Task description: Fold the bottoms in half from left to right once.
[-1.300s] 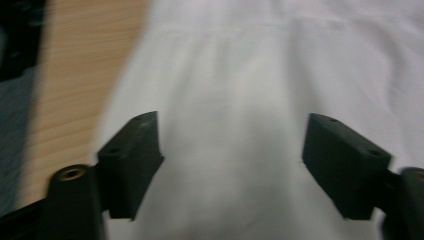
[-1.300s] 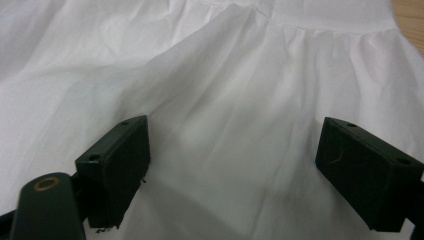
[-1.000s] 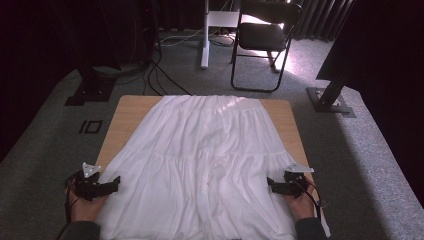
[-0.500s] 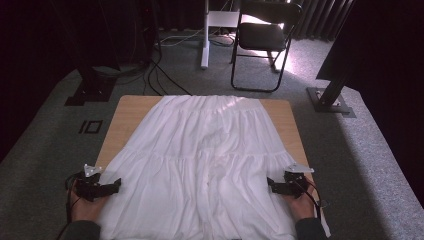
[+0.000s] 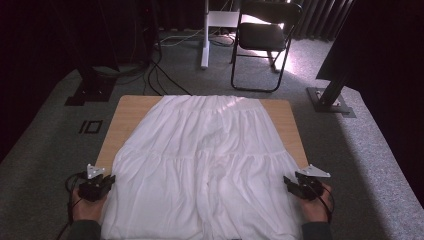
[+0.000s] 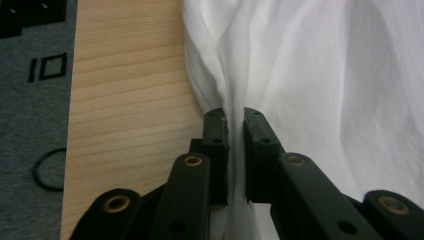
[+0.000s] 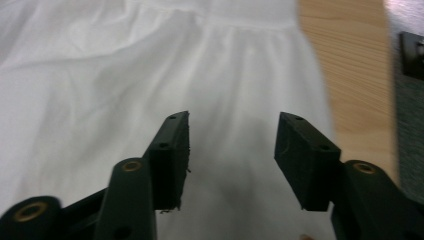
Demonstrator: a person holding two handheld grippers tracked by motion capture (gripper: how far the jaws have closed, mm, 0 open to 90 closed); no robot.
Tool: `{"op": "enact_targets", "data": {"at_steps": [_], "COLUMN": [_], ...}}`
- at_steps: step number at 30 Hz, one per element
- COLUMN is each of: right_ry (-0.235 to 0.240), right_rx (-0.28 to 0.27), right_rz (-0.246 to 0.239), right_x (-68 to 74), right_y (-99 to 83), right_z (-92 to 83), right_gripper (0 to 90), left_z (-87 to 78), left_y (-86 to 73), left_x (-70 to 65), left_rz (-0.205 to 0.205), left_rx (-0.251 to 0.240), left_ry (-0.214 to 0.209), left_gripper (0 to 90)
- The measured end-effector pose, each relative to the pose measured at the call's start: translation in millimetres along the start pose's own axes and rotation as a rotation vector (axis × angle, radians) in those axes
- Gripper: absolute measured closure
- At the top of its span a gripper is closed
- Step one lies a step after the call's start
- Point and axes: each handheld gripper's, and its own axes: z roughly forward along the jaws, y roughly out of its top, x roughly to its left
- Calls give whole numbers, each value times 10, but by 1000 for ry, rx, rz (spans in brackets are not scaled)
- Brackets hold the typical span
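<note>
So: white skirt (image 5: 207,165) lies spread flat over the wooden table (image 5: 129,112). Your left gripper (image 6: 235,127) has just pinched shut on a fold at its left edge. Right gripper (image 7: 230,145), jaws half-closed after narrowing, hovers empty over the right edge, likely for a matching hold.

Both grippers closing at the near hem

The left gripper (image 6: 235,125) has just pinched a fold of the white skirt (image 5: 210,160) at its near left edge. The right gripper (image 7: 230,145) has narrowed its jaws, nothing pinched yet, above the skirt's near right edge.
</note>
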Motion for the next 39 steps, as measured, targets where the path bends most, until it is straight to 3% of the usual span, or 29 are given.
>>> {"op": "enact_targets", "data": {"at_steps": [2, 3, 5, 8, 13, 17, 25, 26, 27, 28, 29, 30, 31, 34, 35, 37, 39], "right_ry": [-15, -30, -63, -55, -39, -26, -19, -15, -13, -18, -22, -13, -4, -4, 3, 11, 31], "right_rx": [10, 17, 29, 28, 17, 20, 44, 46, 51, 59, 69, 64, 60, 54, 48, 45, 45], "right_rz": [21, 22, 20, 48, 84, 109, 86, 87, 86, 83, 77, 86, 95, 102, 94, 88, 66], "right_x": [-59, -78, -106, -146, -190, -221, -174, -172, -172, -171, -169, -171, -180, -175, -169, -155, -141], "right_y": [-48, -77, -146, -258, -400, -445, -446, -446, -449, -453, -459, -464, -467, -453, -446, -425, -397], "right_z": [-85, -119, -177, -250, -341, -320, -254, -247, -238, -225, -207, -197, -187, -163, -156, -154, -163], "right_gripper": [406, 381, 339, 289, 264, 261, 246, 241, 235, 233, 225, 224, 219, 238, 265, 379, 593], "left_z": [-1, -1, 6, 17, 25, 34, 45, 39, 15, 2, -2, -1, -3, -9, -19, -65, -130], "left_y": [-23, -29, -14, -16, -20, -55, -54, -36, -10, 10, 19, 23, 34, 84, 91, 96, 94], "left_x": [40, 27, -27, -56, -108, -90, -66, -67, -68, -67, -72, -79, -99, -110, -73, 47, 195], "left_rz": [-20, -8, 9, 26, 3, -12, -18, -19, -25, -30, -26, -8, 25, 119, 125, 106, 78], "left_rx": [-15, -18, -10, -12, -12, -34, -32, -21, -5, 10, 18, 19, 27, 67, 70, 51, 30], "left_ry": [-40, -42, -16, -32, 2, 20, 23, 23, 20, 15, 4, -17, 0, 89, 102, 135, 171], "left_gripper": [754, 688, 662, 567, 471, 375, 311, 321, 409, 607, 688, 803, 844, 873, 875, 878, 879]}}
